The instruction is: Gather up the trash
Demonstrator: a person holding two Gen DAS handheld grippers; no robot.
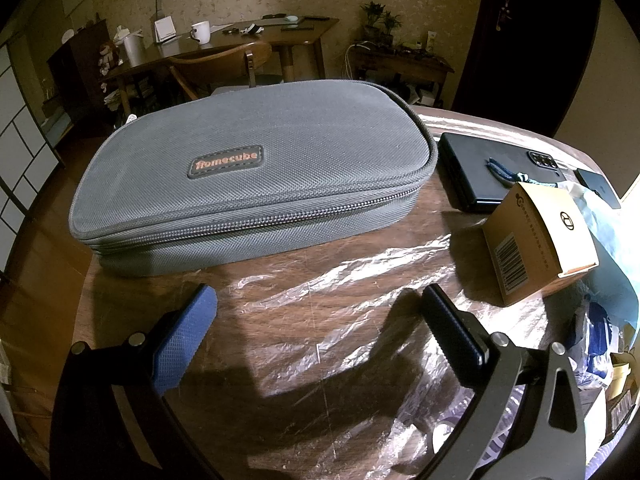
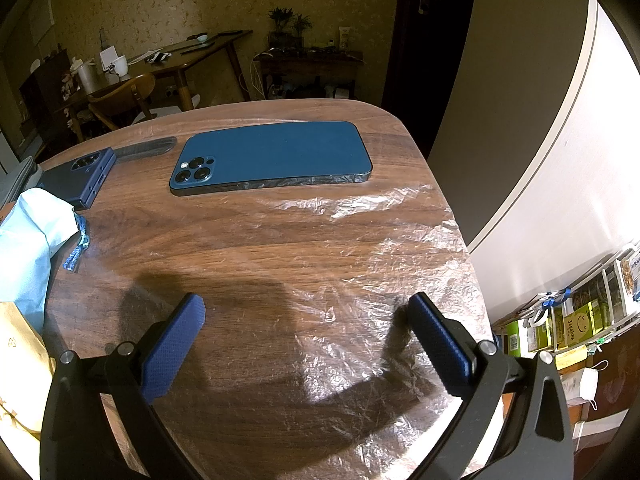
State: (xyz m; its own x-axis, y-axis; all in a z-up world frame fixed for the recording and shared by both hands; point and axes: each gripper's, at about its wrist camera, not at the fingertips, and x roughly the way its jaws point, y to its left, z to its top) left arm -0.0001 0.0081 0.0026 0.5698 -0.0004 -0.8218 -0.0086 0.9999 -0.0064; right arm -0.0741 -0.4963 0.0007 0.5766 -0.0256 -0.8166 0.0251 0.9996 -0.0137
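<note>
A sheet of crumpled clear plastic wrap (image 1: 320, 300) lies flat on the wooden table (image 1: 436, 220), right under my left gripper (image 1: 320, 300), which is open and empty. The same wrap (image 2: 380, 280) shows in the right wrist view, spread under my right gripper (image 2: 304, 312), also open and empty. A small brown cardboard box (image 1: 536, 240) stands at the right in the left wrist view. Crumpled pale blue paper (image 2: 28, 240) lies at the left edge of the right wrist view, with a small blue twisted scrap (image 2: 78, 248) beside it.
A grey zipped Homecube case (image 1: 248, 176) fills the table's far left. A black folded phone (image 1: 492, 172) lies beside it. A blue phone (image 2: 272, 156) lies face down at the far side of the table (image 2: 240, 248). A shelf of boxes (image 2: 568, 320) stands lower right, off the table.
</note>
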